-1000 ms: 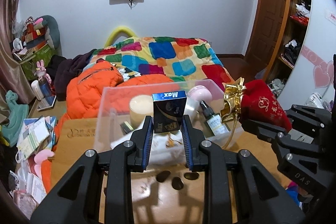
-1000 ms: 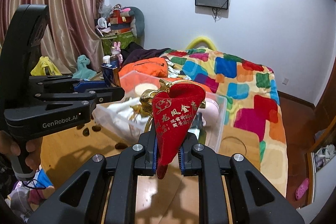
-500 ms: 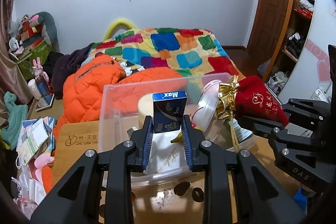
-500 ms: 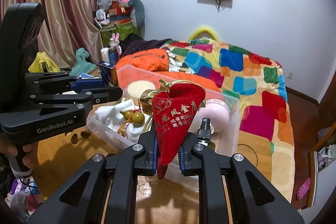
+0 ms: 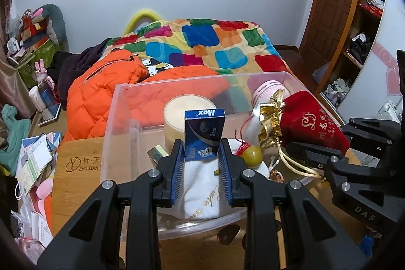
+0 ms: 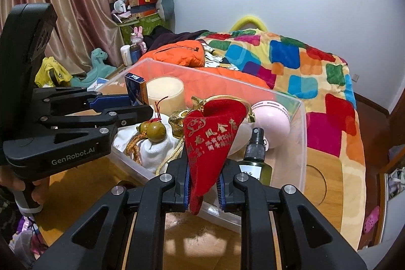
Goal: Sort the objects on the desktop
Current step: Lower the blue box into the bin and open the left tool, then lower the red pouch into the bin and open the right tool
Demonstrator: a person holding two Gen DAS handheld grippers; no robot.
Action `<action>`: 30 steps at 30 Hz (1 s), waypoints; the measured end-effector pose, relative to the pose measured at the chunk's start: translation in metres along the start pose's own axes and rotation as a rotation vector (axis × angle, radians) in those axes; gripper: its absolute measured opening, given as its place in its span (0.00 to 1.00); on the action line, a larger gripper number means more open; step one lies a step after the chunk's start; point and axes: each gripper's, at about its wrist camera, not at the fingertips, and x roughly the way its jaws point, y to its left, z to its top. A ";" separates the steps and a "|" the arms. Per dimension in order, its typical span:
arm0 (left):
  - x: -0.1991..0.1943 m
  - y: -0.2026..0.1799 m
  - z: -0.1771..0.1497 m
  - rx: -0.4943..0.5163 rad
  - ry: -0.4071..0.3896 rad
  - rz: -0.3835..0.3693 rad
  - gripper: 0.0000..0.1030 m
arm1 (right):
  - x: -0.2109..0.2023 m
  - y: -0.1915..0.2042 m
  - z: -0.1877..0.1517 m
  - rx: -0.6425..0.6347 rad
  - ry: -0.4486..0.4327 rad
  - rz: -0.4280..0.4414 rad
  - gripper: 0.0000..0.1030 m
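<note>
The left gripper (image 5: 201,156) is clamping a small blue box (image 5: 203,134) printed "Max" between its blue pads, jaws drawn in tight on the box's sides, and is holding it upright over the near part of the clear plastic bin (image 5: 119,118). The right gripper (image 6: 203,177) is pinching the lower tip of a red velvet pouch (image 6: 211,141) with gold lettering; its jaws are just beginning to ease open, though the cloth is sitting between the pads and touching them. The pouch's gold-trimmed neck and cord are hanging over the bin's right side. Inside the bin a cream-coloured round jar (image 5: 187,115) is standing at the back, a white cloth (image 5: 200,184) is lying across the floor, a yellow-green gourd charm (image 6: 154,129) with a red tassel is resting on it, and a pink round device (image 6: 270,120) and a dark spray bottle (image 6: 255,156) are sitting toward the right wall. The bin is sitting on a wooden table (image 6: 324,181), with a bed under a patchwork blanket (image 5: 215,42) just behind.
</note>
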 end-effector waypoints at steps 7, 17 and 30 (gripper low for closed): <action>0.003 -0.001 -0.002 0.011 0.005 0.008 0.26 | 0.004 0.000 0.001 0.007 0.012 0.005 0.16; -0.002 0.003 -0.004 0.011 -0.001 0.031 0.48 | 0.003 -0.003 0.004 0.021 0.025 -0.029 0.37; -0.016 0.001 -0.005 0.000 -0.029 0.025 0.63 | -0.016 0.003 0.001 0.005 -0.024 -0.056 0.46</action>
